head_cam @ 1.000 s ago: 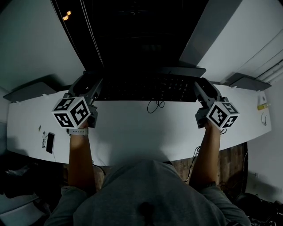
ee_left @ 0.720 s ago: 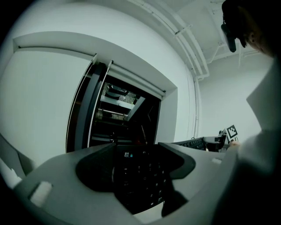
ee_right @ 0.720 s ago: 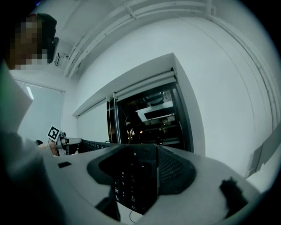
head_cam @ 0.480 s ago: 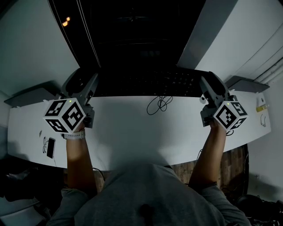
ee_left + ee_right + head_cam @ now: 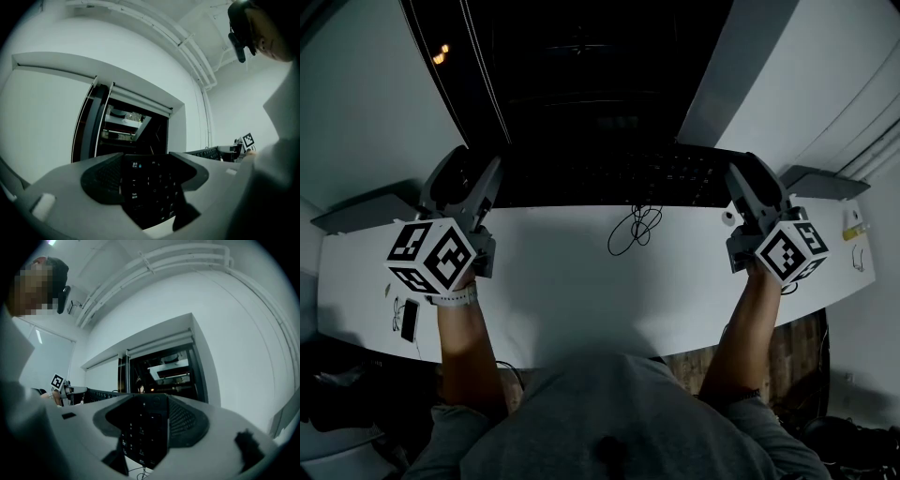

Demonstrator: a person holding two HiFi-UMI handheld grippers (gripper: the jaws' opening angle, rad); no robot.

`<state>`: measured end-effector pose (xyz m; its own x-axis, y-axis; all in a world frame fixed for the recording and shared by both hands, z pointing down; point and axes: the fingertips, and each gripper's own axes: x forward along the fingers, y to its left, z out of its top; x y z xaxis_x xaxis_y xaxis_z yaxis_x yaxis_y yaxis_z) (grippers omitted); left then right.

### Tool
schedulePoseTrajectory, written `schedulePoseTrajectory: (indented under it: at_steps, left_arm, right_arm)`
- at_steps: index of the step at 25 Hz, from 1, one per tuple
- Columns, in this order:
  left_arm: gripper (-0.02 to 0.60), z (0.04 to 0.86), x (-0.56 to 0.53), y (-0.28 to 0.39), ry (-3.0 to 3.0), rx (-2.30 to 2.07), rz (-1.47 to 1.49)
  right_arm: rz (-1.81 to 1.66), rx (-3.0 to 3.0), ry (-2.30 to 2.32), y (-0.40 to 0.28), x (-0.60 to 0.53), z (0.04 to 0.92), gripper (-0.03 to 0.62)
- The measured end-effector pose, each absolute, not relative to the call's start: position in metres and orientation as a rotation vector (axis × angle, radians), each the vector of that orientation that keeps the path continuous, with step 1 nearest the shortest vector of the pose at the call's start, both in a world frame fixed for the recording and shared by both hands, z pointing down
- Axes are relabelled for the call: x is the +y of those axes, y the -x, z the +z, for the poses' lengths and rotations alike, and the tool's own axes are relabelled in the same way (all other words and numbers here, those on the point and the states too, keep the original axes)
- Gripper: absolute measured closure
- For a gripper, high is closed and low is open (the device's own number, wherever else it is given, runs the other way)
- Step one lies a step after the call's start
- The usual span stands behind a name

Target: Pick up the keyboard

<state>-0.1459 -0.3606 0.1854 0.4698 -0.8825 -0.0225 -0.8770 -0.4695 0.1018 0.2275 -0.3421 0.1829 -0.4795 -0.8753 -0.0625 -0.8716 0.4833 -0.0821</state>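
A person grips a black keyboard (image 5: pixel 609 178) at both ends, over a white worktop (image 5: pixel 562 291).

From the left: a phone (image 5: pixel 409 321) lies near the worktop's edge, well apart from the work. The left gripper (image 5: pixel 490 186) has its jaws closed on the keyboard's Esc end, and the right gripper (image 5: pixel 739 183) has its jaws closed on the number-pad end. The keyboard lies level between them, at the back of the worktop, before a dark opening (image 5: pixel 581 84). The lift seems to be under way, though the dim light hides whether the keyboard is clear of the worktop. Its cable (image 5: pixel 635 225) loops loose on the worktop below the middle. Next, both hands need to rise evenly, minding the cable's slack. At far right sit small items (image 5: pixel 856 228).
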Motion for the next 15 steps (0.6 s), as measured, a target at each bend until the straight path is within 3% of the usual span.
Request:
schedulePoseTrajectory:
  at_steps: [15]
  left_arm:
    - [0.291, 0.1895, -0.3635, 0.1447, -2.618, -1.572, -0.103]
  right_arm:
    - [-0.063, 2.627, 1.554, -0.2286, -0.3441, 0.1857, 0.359]
